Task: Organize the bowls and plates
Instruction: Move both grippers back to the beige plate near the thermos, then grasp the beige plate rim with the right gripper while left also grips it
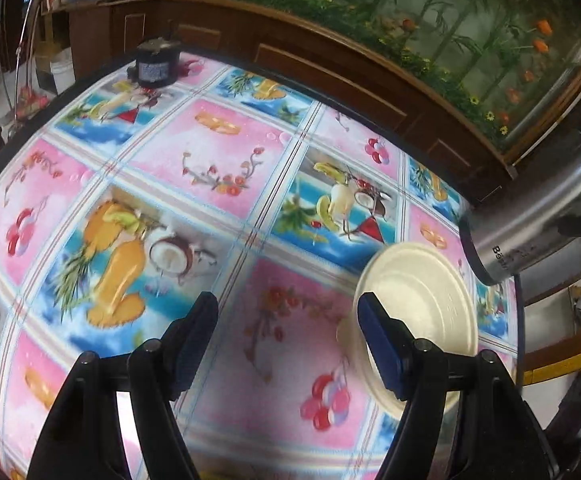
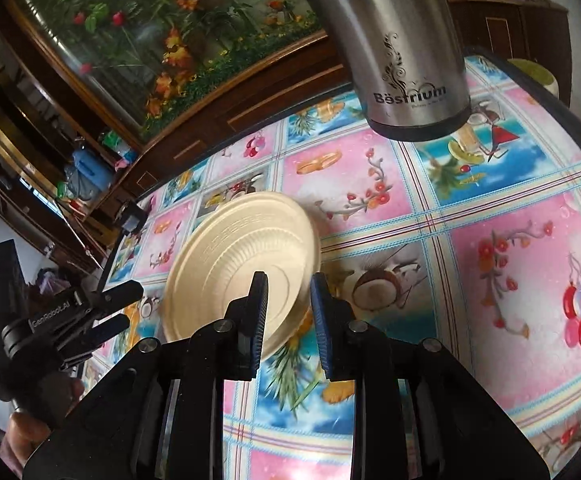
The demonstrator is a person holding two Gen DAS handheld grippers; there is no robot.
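1. Right wrist view: your right tongs (image 2: 288,312) stand narrow, with the near rim of the plate (image 2: 242,256) between their pads; whether the pads press it you cannot tell.
2. The plate looks tilted, its far edge up; motion blur smears that edge, and the black finger (image 2: 258,304) hides part of its centre.
3. Left wrist view: your left tongs (image 1: 286,320) gape wide and hold nothing. The right-hand blue pad (image 1: 378,344) covers part of the plate (image 1: 422,304), and you cannot tell whether they touch.
4. The flask (image 2: 406,68) is cut off at the top in both views; only its lower body and base show, standing on the desk (image 2: 510,264) beyond the plate.
5. At the desk's far corner a dark jar (image 1: 157,63) stands, its label too blurred to read.
6. Count: one plate, one flask, one jar, two tongs. The left tongs (image 2: 102,312) also show at the right view's left edge.
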